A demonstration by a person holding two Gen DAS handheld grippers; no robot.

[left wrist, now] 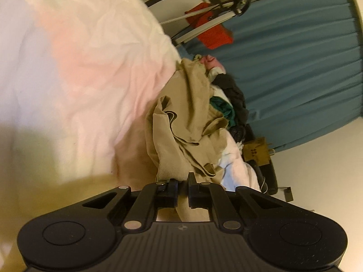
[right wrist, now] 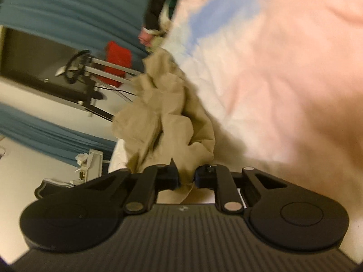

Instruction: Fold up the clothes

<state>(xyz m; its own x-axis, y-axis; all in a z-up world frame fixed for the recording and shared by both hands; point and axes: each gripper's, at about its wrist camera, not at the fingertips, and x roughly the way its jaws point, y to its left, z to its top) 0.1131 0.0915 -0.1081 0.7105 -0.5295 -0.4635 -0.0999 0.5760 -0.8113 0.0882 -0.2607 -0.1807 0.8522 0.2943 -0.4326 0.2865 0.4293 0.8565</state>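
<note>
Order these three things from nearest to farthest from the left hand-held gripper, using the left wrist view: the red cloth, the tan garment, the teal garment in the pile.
1. The tan garment, pinched at the left hand-held gripper, straight ahead.
2. The teal garment, in the clothes pile behind it, to the right.
3. The red cloth, hanging on the metal frame by the blue curtain, at the top.

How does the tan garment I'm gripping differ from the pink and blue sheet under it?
The tan knit garment is bunched in deep folds; the pale pink and blue sheet lies spread with fine wrinkles. The garment is plain, the sheet patchy. Left gripper and right gripper pinch only the garment. Both are soft fabric.
</note>
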